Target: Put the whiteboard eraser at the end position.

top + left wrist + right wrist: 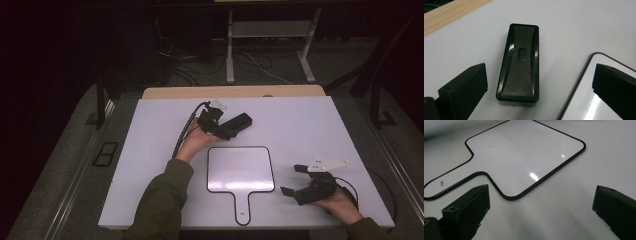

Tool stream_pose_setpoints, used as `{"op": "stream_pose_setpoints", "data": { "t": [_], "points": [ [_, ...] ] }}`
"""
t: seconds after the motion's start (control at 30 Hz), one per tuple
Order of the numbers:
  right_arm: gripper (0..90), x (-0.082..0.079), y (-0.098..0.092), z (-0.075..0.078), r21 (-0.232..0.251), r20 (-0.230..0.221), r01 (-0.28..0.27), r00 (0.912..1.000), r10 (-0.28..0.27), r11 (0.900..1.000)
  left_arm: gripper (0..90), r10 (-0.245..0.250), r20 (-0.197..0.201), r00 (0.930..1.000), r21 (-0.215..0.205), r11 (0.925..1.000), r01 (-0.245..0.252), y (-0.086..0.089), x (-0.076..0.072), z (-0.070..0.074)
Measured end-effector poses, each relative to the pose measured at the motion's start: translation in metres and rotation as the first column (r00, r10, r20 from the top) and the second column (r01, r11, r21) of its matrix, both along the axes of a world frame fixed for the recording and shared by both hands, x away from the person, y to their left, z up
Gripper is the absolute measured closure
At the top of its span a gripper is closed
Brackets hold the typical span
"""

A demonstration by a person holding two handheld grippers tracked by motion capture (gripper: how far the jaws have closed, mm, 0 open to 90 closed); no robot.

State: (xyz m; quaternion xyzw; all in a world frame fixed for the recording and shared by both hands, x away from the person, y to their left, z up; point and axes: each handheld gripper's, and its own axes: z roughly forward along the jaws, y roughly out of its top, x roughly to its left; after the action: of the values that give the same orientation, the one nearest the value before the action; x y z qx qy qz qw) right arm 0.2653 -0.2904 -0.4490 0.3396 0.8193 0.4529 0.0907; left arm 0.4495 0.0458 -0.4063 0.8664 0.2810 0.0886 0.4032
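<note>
A black eraser (520, 62) lies flat on the white table (310, 130), just beyond the far-left corner of a small paddle-shaped whiteboard (240, 169). In the high view the eraser (237, 123) sits toward the far middle of the table, angled, with its far end pointing right. In the left gripper view it lies lengthwise between the two jaws, nearer the left one, touching neither. Its top is glossy, with a small embossed mark in the middle.

The left gripper (216, 122) is over the near-left end of the eraser, its jaws spread wide on either side of it and holding nothing. The left hand (195, 140) grips it from below, and a dark green sleeve (162, 200) runs back to the near edge.

The whiteboard lies flat at the near middle, black-rimmed, blank, its handle pointing to the near edge. In the right gripper view the board (524, 160) shows glare spots and a small mark on the handle.

The right gripper (295, 181) is at the near right, just right of the board, jaws wide apart and empty, pointing left toward it. The right hand (340, 202) holds it.
</note>
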Motion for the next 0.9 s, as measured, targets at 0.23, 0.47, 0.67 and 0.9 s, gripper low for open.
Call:
{"op": "stream_pose_setpoints", "data": {
  "t": [0.23,0.47,0.67,0.9],
  "points": [
    [0.0,0.0,0.0,0.0,-0.001,0.003,0.003,1.0,-0.003,1.0,0.0,0.006,0.008,0.9999,-0.026,0.9996,-0.006,0.01,-0.015,0.0],
    [0.0,-0.001,0.0,0.0,-0.004,0.0,0.006,1.0,-0.006,1.0,0.0,0.012,0.014,0.9998,-0.043,0.999,-0.012,0.02,-0.031,-0.002],
    [0.0,0.0,0.0,0.0,-0.005,0.002,0.007,1.0,-0.007,1.0,0.0,0.018,0.024,0.9996,-0.049,0.9986,-0.017,0.029,-0.043,-0.002],
    [0.0,-0.002,-0.001,0.001,-0.003,0.008,0.009,0.9999,-0.009,1.0,0.0,0.03,0.02,0.9994,-0.071,0.9971,-0.028,0.039,-0.057,-0.002]
  ]
}}
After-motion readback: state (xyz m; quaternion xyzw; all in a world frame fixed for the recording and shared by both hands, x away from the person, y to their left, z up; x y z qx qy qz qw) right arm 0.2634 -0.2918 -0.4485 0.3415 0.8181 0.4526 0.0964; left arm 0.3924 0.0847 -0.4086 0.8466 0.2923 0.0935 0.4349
